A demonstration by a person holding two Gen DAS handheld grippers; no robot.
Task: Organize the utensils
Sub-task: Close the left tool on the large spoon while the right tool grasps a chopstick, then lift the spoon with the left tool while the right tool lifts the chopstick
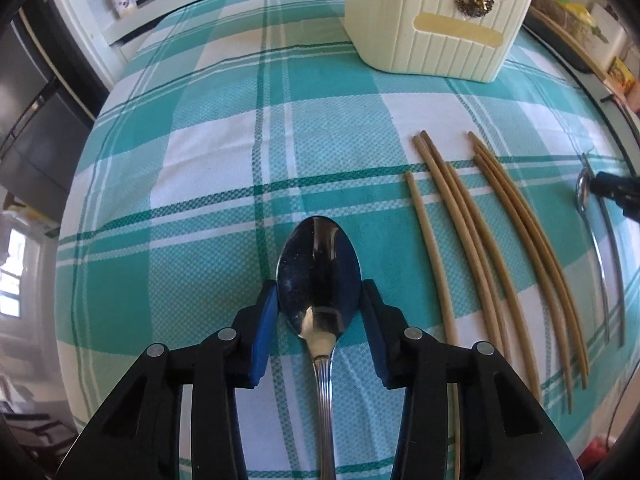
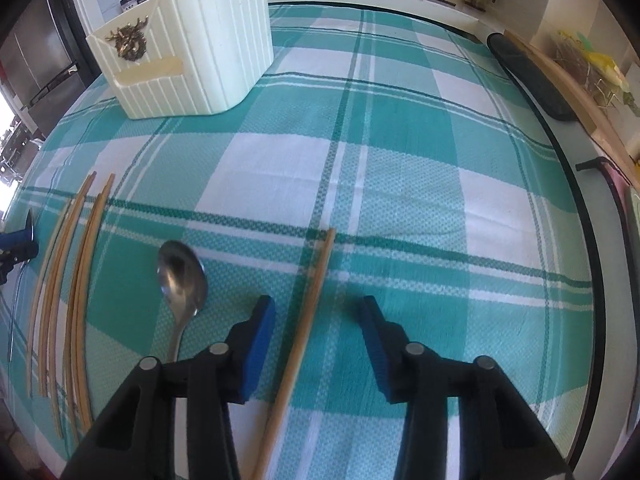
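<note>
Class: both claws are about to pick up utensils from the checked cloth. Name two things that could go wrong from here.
The left claw squeezes the spoon across its smooth, rounded bowl, so it may slip or twist out. The right claw straddles one thin chopstick that lies off-centre between its open pads; closing could roll or miss it.

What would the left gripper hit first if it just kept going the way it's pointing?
Most likely the spoon: its bowl already sits between the pads of the left gripper, which points steeply down. Right under it is the checked tablecloth. Whether the pads already touch the spoon is unclear.
</note>
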